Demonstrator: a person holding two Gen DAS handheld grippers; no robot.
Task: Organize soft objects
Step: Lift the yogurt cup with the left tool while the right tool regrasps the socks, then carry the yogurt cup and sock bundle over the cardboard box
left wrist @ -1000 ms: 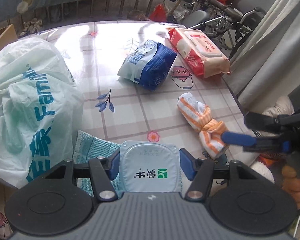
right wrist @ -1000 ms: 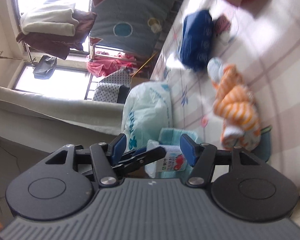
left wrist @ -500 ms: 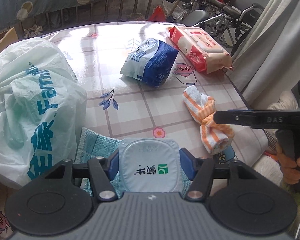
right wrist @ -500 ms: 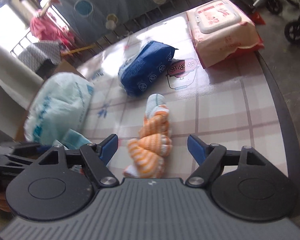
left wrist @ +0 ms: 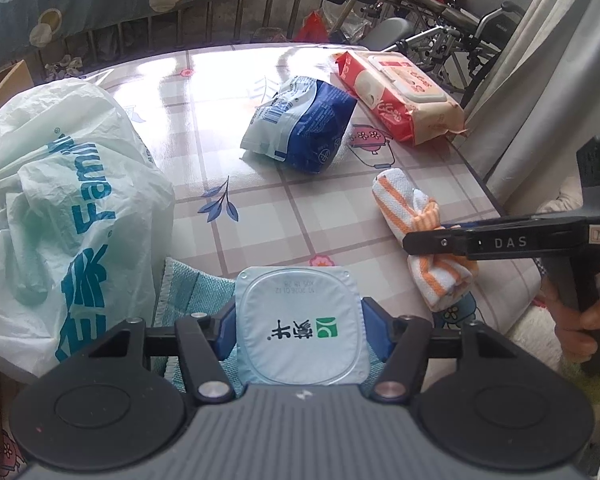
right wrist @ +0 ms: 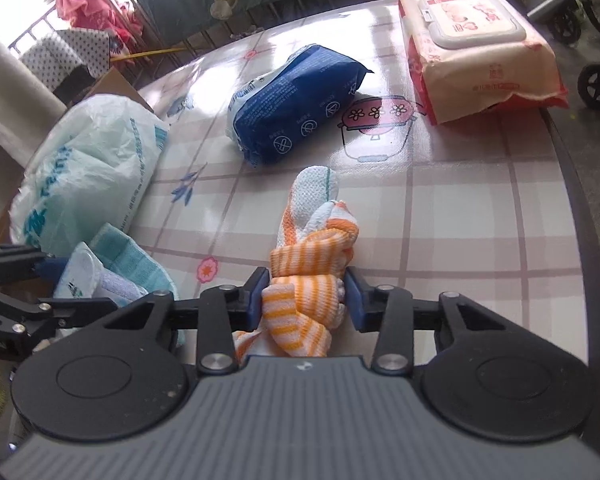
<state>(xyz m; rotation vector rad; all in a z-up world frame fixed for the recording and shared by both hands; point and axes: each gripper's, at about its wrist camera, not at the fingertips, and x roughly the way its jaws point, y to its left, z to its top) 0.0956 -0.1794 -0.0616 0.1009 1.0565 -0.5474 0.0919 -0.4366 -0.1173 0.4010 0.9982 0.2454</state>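
The bench (left wrist: 260, 216) has a shiny cover with a pink check and little flowers. On its left side slumps a big white bag (left wrist: 56, 200) with blue letters, all crinkled. At the far right edge lies a pink and red wipes pack (left wrist: 400, 96) with a flat lid on top. Just beside it, nearer the middle, is a puffy blue pack (left wrist: 304, 124) with a white end. A teal cloth (left wrist: 192, 292) peeks out beside the bag, near the front edge.

The sock roll (right wrist: 312, 256) is soft and knotted, with orange and white stripes and a plain white tip. It lies on the bench near the front right edge, well apart from the bag. The right hand-held gripper (right wrist: 304, 300) has it between its blue pads, and the jaws are closing in on its striped middle, with the pads against both sides.

The left hand-held gripper (left wrist: 300, 328) grips a small square cup (left wrist: 300, 328) with a pale blue foil lid, one pad on each side, above the teal cloth.

Half a second ago the right hand-held gripper stood wide open around the sock roll without touching it. Now its pads have come in to the cloth. The left one has kept the cup the same way, and nothing else on the bench has moved.
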